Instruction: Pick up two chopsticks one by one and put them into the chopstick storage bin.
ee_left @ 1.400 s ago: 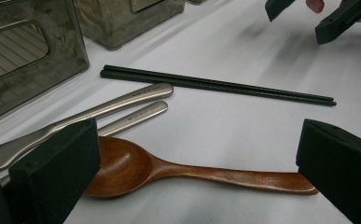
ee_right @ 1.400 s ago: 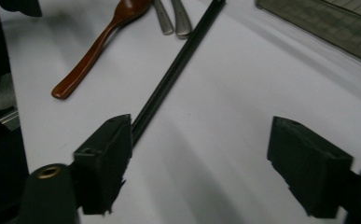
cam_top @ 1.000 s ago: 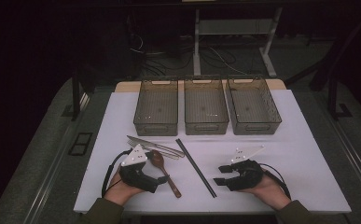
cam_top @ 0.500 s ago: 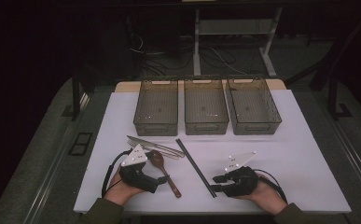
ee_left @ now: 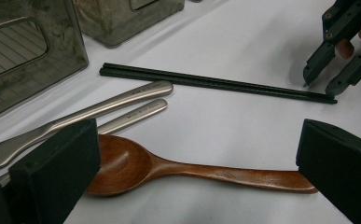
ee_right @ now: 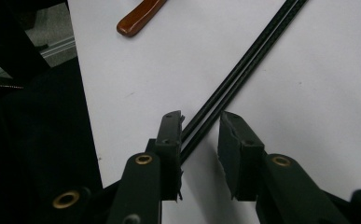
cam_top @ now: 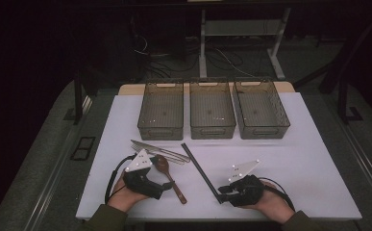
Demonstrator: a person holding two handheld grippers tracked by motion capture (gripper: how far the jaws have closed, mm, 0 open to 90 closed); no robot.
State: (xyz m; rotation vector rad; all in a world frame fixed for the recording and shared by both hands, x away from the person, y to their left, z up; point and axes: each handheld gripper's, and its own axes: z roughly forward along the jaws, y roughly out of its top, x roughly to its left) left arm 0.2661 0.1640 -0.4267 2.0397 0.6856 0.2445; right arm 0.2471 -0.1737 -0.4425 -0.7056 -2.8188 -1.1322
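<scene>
A pair of black chopsticks (cam_top: 200, 168) lies slantwise on the white table (cam_top: 299, 154). My right gripper (cam_top: 220, 192) sits at their near end. In the right gripper view the chopsticks (ee_right: 243, 65) run between the jaws of that gripper (ee_right: 201, 119); the jaws have just been closing, one pad sits against the sticks and a gap shows beside the other. My left gripper (cam_top: 159, 187) rests wide open over a wooden spoon (cam_top: 167, 171). In the left gripper view the spoon (ee_left: 136, 163) lies across between its jaws (ee_left: 197, 135), untouched.
Three empty wire-sided bins (cam_top: 160, 108) (cam_top: 211, 108) (cam_top: 260, 108) stand in a row at the table's far side. A metal fork and knife (cam_top: 159, 150) lie just beyond the spoon. The table's near edge is close under both hands.
The right gripper has shifted left and nearer, onto the chopsticks' near end, and its jaws have narrowed around them. The left gripper has stayed put.
</scene>
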